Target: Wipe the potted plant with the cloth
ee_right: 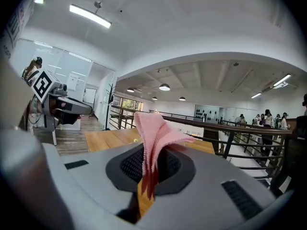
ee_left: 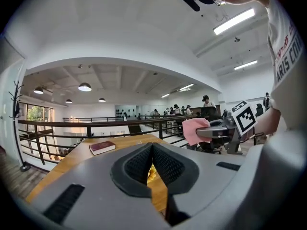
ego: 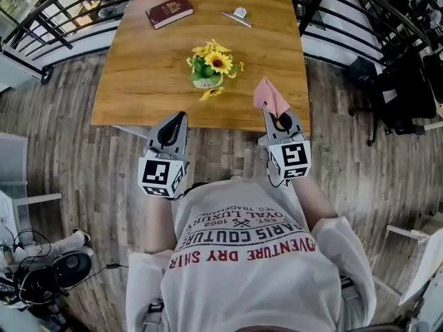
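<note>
- Holding a pink woven cloth [ee_right: 152, 134] clamped in its jaws, the right gripper [ego: 272, 115] sits at the near edge of the light wooden table [ego: 131, 75]. The cloth stands up and fans forward out of the grip.
- Key relation: the small potted plant with yellow sunflowers and green leaves in a white pot [ego: 210, 68] stands near the middle of the table, ahead of the cloth gripper and off to its left, with bare tabletop between them.
- Plant lies roughly between the two grippers' lines; neither one touches it.
- Left gripper [ego: 177, 118] – jaws fully together, nothing in them. It hangs over the floor just short of the table edge, pointing toward the plant; a sliver of yellow flower shows past its closed jaws in the left gripper view.
- Both grippers point about level, tilted slightly down.
- My read: the wipe hasn't started. The cloth hand needs to go forward and leftward to reach the leaves, and the left gripper is placed to steady the pot if needed.
- Risk, as a guess – the plant looks light and could tip or slide if brushed hard.
- Dark red hardcover book [ego: 169, 11] and a small metal object [ego: 237, 16] lie at the far end, well apart from the plant.
</note>
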Demonstrator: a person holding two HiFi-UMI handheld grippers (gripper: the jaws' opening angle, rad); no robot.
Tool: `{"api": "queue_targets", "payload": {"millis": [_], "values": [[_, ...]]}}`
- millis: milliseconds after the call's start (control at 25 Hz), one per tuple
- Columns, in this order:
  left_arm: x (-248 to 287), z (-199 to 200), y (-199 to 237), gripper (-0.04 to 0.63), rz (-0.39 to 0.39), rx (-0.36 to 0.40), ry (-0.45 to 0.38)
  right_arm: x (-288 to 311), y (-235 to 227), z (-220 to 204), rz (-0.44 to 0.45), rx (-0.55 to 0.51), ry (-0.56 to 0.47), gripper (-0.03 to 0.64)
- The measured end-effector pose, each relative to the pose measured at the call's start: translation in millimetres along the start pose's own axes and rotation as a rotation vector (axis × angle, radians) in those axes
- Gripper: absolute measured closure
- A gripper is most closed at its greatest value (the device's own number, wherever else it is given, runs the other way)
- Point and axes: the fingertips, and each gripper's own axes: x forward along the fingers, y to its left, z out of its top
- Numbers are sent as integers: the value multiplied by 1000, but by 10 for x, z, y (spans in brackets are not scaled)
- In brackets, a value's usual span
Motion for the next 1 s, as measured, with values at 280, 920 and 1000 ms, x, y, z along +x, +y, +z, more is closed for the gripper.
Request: {"api": "queue_targets", "payload": {"millis": [280, 920, 1000], "values": [[491, -177, 106, 580, -18, -50, 47, 473, -218, -401, 77, 32, 119, 583], [1809, -1190, 757, 580, -180, -127, 208, 1740, -288, -1475, 78, -4, 381, 583], [1921, -1319, 835, 580, -196, -128, 219, 1914, -234, -1617, 78, -9, 409, 583]]}}
